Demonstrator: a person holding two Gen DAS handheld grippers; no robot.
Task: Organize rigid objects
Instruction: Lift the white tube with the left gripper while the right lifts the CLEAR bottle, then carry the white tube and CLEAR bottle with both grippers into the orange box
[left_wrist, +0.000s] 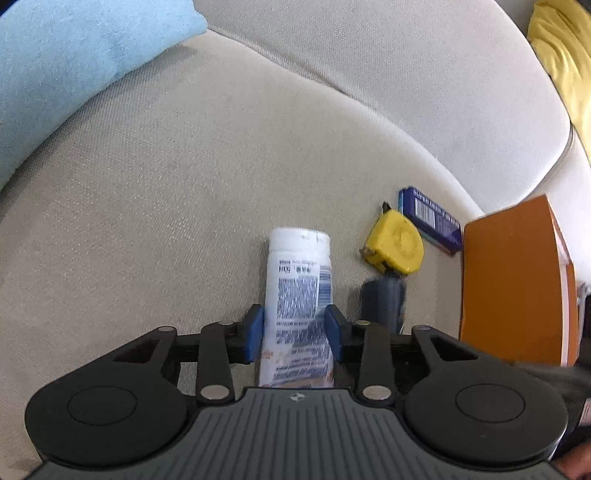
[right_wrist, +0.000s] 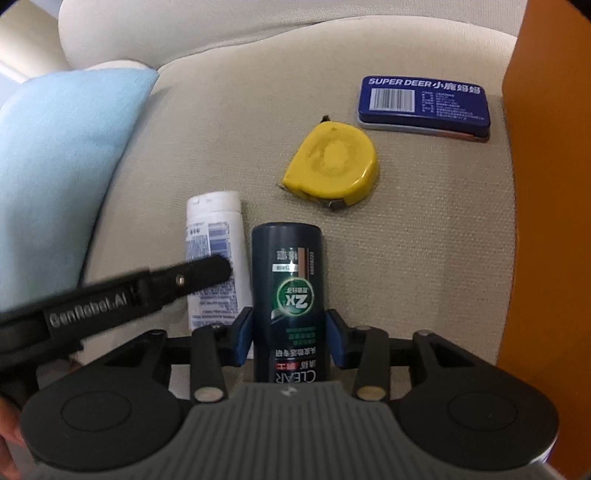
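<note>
My left gripper (left_wrist: 295, 326) is shut on a white tube (left_wrist: 297, 291) with printed text, over the beige sofa seat. My right gripper (right_wrist: 288, 334) is shut on a dark blue CLEAR bottle (right_wrist: 288, 291). In the right wrist view the white tube (right_wrist: 214, 236) lies just left of the dark bottle, with the left gripper's black arm (right_wrist: 147, 288) across it. A yellow tape measure (right_wrist: 332, 166) and a blue SUPER DEER tin (right_wrist: 424, 105) lie further ahead; they also show in the left wrist view, tape measure (left_wrist: 395, 243) and tin (left_wrist: 432, 218). The dark bottle (left_wrist: 382, 302) shows blurred right of the tube.
An orange box (left_wrist: 517, 280) stands at the right, also in the right wrist view (right_wrist: 546, 184). A light blue cushion (left_wrist: 74, 66) lies at the left, and shows in the right wrist view (right_wrist: 55, 166). The sofa backrest (left_wrist: 406, 74) runs behind. A yellow cushion (left_wrist: 565, 55) is at the far right.
</note>
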